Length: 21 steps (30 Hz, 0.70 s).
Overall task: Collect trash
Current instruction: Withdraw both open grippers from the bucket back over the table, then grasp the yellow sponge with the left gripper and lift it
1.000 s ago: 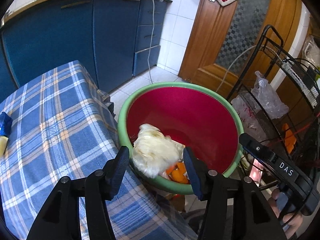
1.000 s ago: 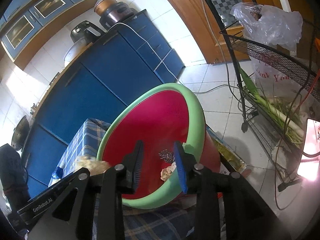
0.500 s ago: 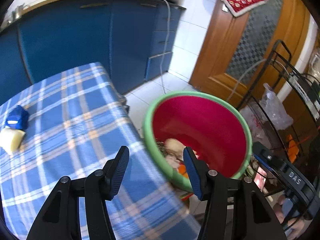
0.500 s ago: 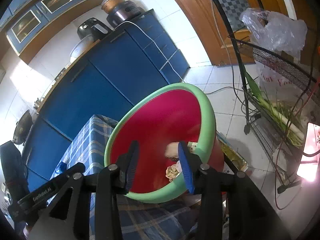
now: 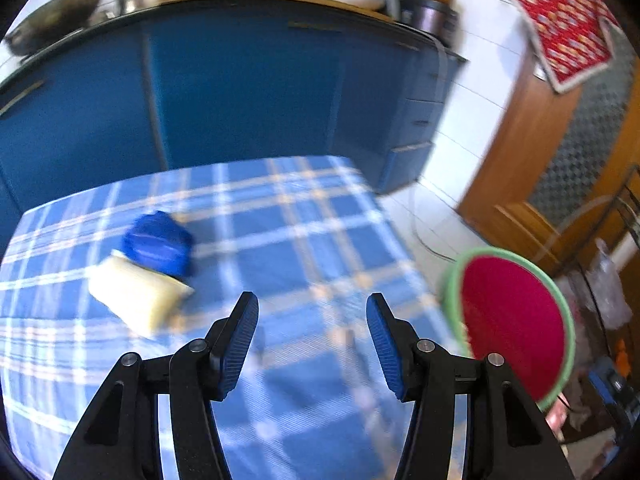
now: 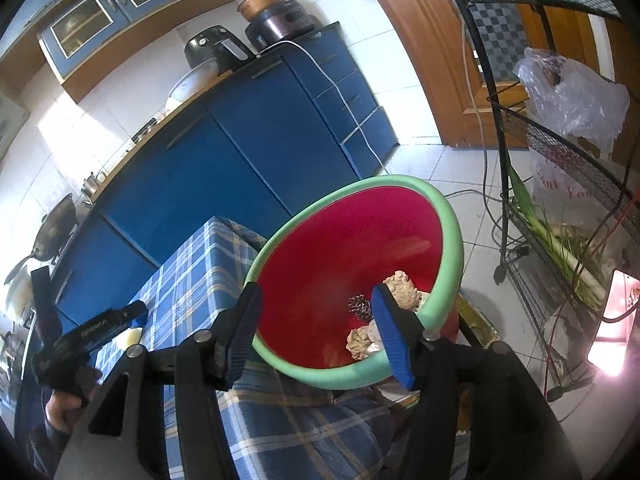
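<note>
Facing the blue packet (image 5: 157, 242) and yellow sponge (image 5: 136, 295) ahead-left, the left gripper (image 5: 312, 338) is gaping empty; the right gripper (image 6: 316, 330), jaws just widening with nothing between, is hovering over the bin (image 6: 450, 220).

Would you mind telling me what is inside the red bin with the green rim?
In the red bin, the right wrist view shows crumpled paper wads and a small dark clump near the bottom. The right gripper covers part of the bottom.

Table (image 5: 304, 240) under blue plaid tablecloth.
Near the left edge, blue crumpled wrapper (image 5: 158, 242) touching pale yellow packet (image 5: 136, 300); off the right edge, on the floor, red green-rimmed bin (image 5: 516, 324).
</note>
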Motion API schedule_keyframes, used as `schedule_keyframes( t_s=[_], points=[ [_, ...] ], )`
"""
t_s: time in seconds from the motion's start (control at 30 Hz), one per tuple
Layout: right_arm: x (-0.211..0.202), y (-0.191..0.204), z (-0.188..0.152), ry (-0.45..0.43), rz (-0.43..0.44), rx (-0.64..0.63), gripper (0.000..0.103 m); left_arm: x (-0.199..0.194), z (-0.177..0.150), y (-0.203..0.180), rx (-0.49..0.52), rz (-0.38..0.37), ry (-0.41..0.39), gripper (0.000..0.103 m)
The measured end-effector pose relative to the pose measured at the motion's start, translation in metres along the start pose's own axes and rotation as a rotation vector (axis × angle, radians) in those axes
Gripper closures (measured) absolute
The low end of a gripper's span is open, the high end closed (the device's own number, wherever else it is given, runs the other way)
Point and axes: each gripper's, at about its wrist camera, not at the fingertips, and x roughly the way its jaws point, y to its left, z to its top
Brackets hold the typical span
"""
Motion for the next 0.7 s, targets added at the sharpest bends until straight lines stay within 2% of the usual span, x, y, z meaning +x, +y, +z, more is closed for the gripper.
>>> schedule_keyframes(
  t_s=[0.13, 0.27, 0.4, 0.7],
  points=[
    [0.002, 0.007, 0.0, 0.007, -0.006, -0.02, 0.042, 0.014, 0.011, 0.027, -0.06, 0.011, 0.005, 0.045],
    [0.006, 0.014, 0.002, 0.016, -0.011, -0.037, 0.042, 0.031, 0.015, 0.048, -0.116, -0.017, 0.038, 0.045],
    [0.007, 0.022, -0.001, 0.023, -0.01, -0.053, 0.041, 0.043, 0.012, 0.064, -0.141, 0.011, 0.073, 0.045],
    [0.009, 0.036, 0.0, 0.035, 0.0, -0.078, 0.041, 0.027, -0.003, 0.088, -0.158, 0.032, 0.067, 0.045]
  ],
)
